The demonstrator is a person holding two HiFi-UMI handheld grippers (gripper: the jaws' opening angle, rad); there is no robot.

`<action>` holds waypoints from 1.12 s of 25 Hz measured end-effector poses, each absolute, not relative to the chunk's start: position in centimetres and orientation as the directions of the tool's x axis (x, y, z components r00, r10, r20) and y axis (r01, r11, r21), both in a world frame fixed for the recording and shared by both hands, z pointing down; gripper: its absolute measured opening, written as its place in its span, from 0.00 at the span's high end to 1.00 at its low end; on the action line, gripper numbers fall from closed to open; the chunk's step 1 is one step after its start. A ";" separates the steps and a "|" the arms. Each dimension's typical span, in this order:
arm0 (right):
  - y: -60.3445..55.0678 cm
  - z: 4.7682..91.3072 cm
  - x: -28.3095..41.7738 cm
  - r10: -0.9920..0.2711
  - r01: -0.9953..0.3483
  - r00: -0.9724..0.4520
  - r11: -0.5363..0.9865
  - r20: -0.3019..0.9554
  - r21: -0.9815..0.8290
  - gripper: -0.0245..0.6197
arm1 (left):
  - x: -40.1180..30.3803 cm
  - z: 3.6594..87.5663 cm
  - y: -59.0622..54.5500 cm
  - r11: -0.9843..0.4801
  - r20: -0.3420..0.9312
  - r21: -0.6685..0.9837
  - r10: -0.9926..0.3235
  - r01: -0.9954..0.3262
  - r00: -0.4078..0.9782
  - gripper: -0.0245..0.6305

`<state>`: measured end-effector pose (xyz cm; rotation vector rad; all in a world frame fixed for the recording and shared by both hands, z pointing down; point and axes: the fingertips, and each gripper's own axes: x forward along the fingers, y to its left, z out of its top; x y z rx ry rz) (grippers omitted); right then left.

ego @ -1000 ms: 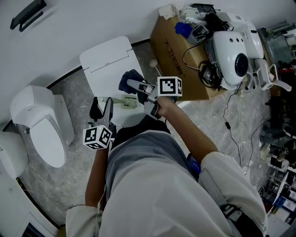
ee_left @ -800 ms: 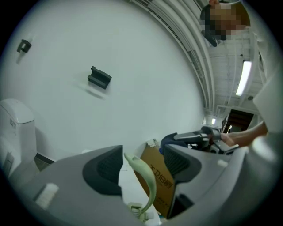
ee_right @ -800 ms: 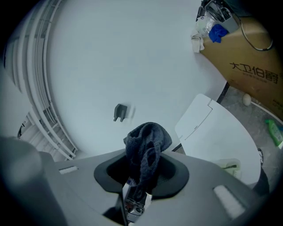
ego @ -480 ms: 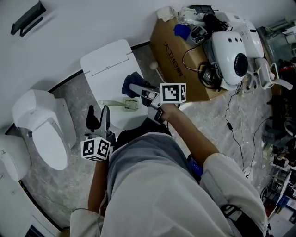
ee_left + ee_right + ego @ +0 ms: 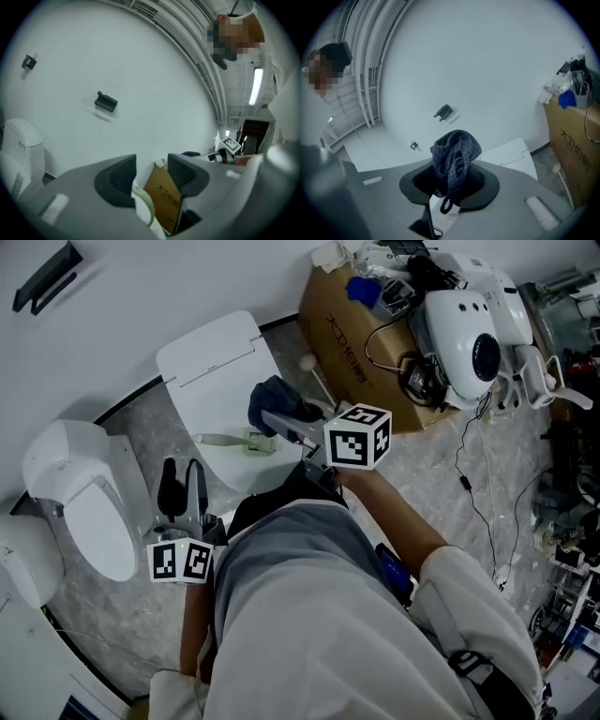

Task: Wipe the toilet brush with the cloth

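The toilet brush point(image 5: 236, 441), pale green with a small head, lies flat on the white flat-topped unit point(image 5: 211, 357). My right gripper point(image 5: 274, 416) hovers just right of the brush head, shut on the dark blue cloth point(image 5: 277, 397). In the right gripper view the cloth point(image 5: 455, 151) bunches up out of the shut gripper point(image 5: 450, 182), with a loop hanging down. My left gripper point(image 5: 184, 486) is open and empty, off the unit's near left edge, apart from the brush. In the left gripper view the pale green handle point(image 5: 144, 206) shows low in the gap of that gripper point(image 5: 152, 176), untouched.
A white toilet point(image 5: 84, 512) stands at the left. A cardboard box point(image 5: 352, 338) full of gear sits at the back right, with a white device point(image 5: 469, 334) and cables point(image 5: 473, 493) on the marbled floor. A thin white rod point(image 5: 314, 371) leans by the box.
My left gripper has drawn back to the left and toward the person, away from the brush. The right gripper keeps the cloth and has turned slightly. The brush has not moved.
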<state>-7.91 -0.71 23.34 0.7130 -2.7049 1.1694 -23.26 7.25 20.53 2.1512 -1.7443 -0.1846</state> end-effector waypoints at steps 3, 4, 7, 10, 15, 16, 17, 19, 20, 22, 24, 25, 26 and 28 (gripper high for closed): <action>-0.1 22.0 -7.5 -0.392 -0.486 -0.873 0.650 0.291 -0.584 0.80 | -22.9 18.8 7.7 -0.193 0.102 0.346 -0.965 -0.918 0.242 0.96; 0.1 21.6 -7.3 -0.401 -0.495 -0.868 0.663 0.293 -0.561 0.81 | -22.8 18.3 7.8 -0.199 0.095 0.340 -0.965 -0.919 0.244 0.96; 0.6 20.5 -6.7 -0.427 -0.525 -0.851 0.695 0.305 -0.492 0.81 | -22.2 17.0 8.1 -0.219 0.086 0.317 -0.962 -0.923 0.258 0.96; 1.2 19.8 -6.1 -0.449 -0.551 -0.833 0.719 0.322 -0.423 0.81 | -21.5 16.5 8.3 -0.243 0.096 0.304 -0.954 -0.921 0.283 0.96; 2.6 18.9 -5.1 -0.480 -0.582 -0.807 0.746 0.345 -0.325 0.81 | -21.1 15.5 8.9 -0.254 0.098 0.280 -0.952 -0.926 0.291 0.96; 2.9 18.7 -4.9 -0.485 -0.587 -0.802 0.749 0.349 -0.308 0.81 | -21.1 15.2 9.1 -0.252 0.095 0.274 -0.953 -0.928 0.287 0.96; 3.3 18.6 -4.7 -0.490 -0.592 -0.797 0.752 0.353 -0.292 0.81 | -21.1 15.0 9.2 -0.249 0.093 0.265 -0.955 -0.931 0.282 0.96; 3.9 18.4 -4.3 -0.504 -0.603 -0.786 0.753 0.358 -0.263 0.81 | -21.3 14.6 9.4 -0.241 0.093 0.241 -0.958 -0.940 0.270 0.96; 4.2 18.3 -4.1 -0.512 -0.610 -0.780 0.752 0.361 -0.250 0.81 | -21.3 14.5 9.5 -0.235 0.094 0.232 -0.960 -0.944 0.263 0.96; 4.7 18.1 -3.7 -0.529 -0.625 -0.767 0.746 0.364 -0.232 0.81 | -21.5 14.2 9.7 -0.221 0.096 0.228 -0.964 -0.948 0.248 0.96; 5.2 17.9 -3.2 -0.547 -0.641 -0.753 0.736 0.367 -0.219 0.81 | -21.7 13.9 10.0 -0.212 0.091 0.235 -0.967 -0.949 0.238 0.96; 5.4 17.9 -3.0 -0.554 -0.648 -0.746 0.731 0.369 -0.213 0.81 | -21.7 13.8 10.1 -0.208 0.088 0.236 -0.968 -0.949 0.234 0.96; 5.7 17.9 -2.8 -0.561 -0.655 -0.740 0.726 0.371 -0.210 0.81 | -21.8 13.7 10.3 -0.203 0.090 0.234 -0.969 -0.951 0.229 0.96; 6.1 17.8 -2.5 -0.567 -0.664 -0.732 0.719 0.378 -0.205 0.82 | -21.9 13.7 10.5 -0.192 0.101 0.227 -0.970 -0.955 0.219 0.96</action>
